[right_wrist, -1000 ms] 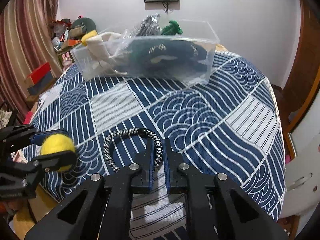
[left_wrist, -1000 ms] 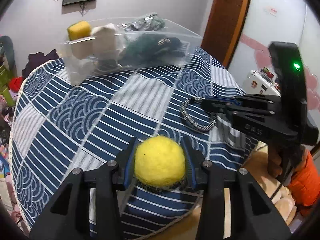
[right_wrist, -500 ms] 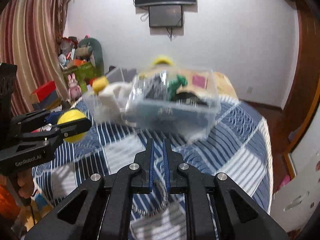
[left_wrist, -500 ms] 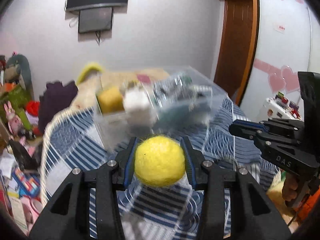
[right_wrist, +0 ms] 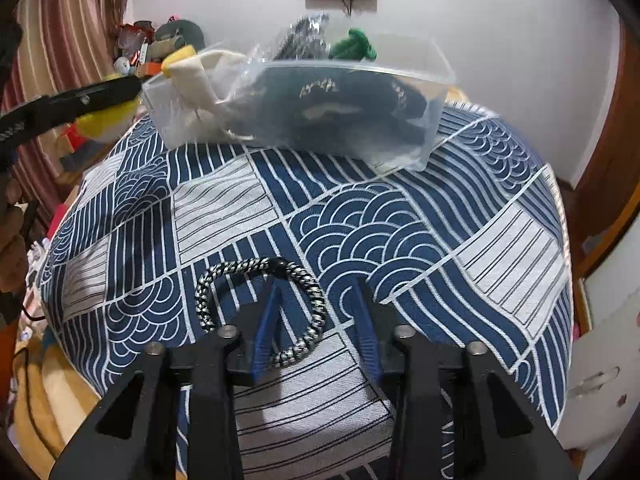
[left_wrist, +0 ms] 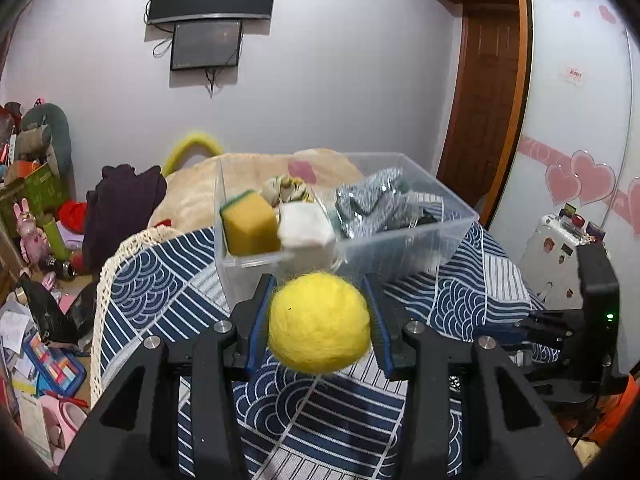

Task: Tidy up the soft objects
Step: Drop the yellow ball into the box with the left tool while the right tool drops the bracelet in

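My left gripper (left_wrist: pixel 318 330) is shut on a yellow felt ball (left_wrist: pixel 319 323) and holds it in the air just before the near wall of a clear plastic bin (left_wrist: pixel 404 246). The bin holds a yellow sponge (left_wrist: pixel 249 227), a white block (left_wrist: pixel 306 230) and dark and silvery cloth items. In the right wrist view my right gripper (right_wrist: pixel 318 320) is open, low over the table, with its fingers astride the right side of a black-and-white braided loop (right_wrist: pixel 260 304). The bin (right_wrist: pixel 360 120) stands at the table's far side there, and the ball (right_wrist: pixel 106 120) shows at the left.
The table carries a blue and white patterned cloth (right_wrist: pixel 400 220). A bed with a beige blanket (left_wrist: pixel 192 188) lies behind the bin. Clutter covers the floor at the left (left_wrist: pixel 36 344). A white cabinet (left_wrist: pixel 560 248) stands at the right.
My left gripper has lifted the yellow ball and carried it toward the bin. My right gripper has risen, come back down over the braided loop and opened.
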`<state>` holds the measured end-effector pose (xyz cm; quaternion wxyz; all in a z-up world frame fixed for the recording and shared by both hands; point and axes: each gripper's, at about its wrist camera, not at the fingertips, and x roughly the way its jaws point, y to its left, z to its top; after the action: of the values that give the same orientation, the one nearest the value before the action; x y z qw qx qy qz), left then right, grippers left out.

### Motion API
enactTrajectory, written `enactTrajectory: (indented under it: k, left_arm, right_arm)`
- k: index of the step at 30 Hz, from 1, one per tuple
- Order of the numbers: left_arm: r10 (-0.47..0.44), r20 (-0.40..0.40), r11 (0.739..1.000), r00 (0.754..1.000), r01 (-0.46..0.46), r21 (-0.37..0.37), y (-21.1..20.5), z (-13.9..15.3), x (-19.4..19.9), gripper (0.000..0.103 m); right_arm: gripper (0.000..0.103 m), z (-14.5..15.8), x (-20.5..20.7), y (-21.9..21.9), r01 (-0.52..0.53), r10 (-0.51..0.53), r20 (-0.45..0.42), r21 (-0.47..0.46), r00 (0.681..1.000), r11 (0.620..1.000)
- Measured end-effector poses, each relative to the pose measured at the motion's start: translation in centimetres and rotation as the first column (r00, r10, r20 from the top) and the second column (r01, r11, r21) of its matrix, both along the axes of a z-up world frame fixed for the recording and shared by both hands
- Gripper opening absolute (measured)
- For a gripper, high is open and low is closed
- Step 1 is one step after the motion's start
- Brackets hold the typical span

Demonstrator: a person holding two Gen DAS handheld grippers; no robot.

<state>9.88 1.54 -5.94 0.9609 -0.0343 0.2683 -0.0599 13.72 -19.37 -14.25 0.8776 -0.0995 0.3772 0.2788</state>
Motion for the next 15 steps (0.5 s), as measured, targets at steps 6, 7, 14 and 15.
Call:
enactTrajectory:
  k: [6,7,14,15]
  left_arm:
    - [0.006,0.025,1.0,1.0,-0.007,0.004,-0.2,0.9,-0.2,0.043]
    - [0.002,0.038,1.0,0.999,-0.002,0.002,-0.2,1.3,-0.2,0.043]
    - [-0.033,0.109,0.999,0.994,0.03,0.022,-0.7,4.2,0.9,0.043]
    - [-0.033,0.122,0.999,0.992,0.031,0.024,-0.8,4.6,1.3,0.043]
  right_arm:
    - [0.007,1.5,-0.2,0.1,0.013,-0.014,0.044,0.036,0.999,0.999]
    - [0.007,2.1,-0.4,0.0,0.018,-0.021,0.067,0.045,0.998,0.999]
    - [0.007,7.4,0.9,0.9,0.037,-0.066,0.214,0.136,0.975,0.99]
    - [0.007,7.9,1.3,1.2,0.043,-0.075,0.231,0.141,0.97,0.989]
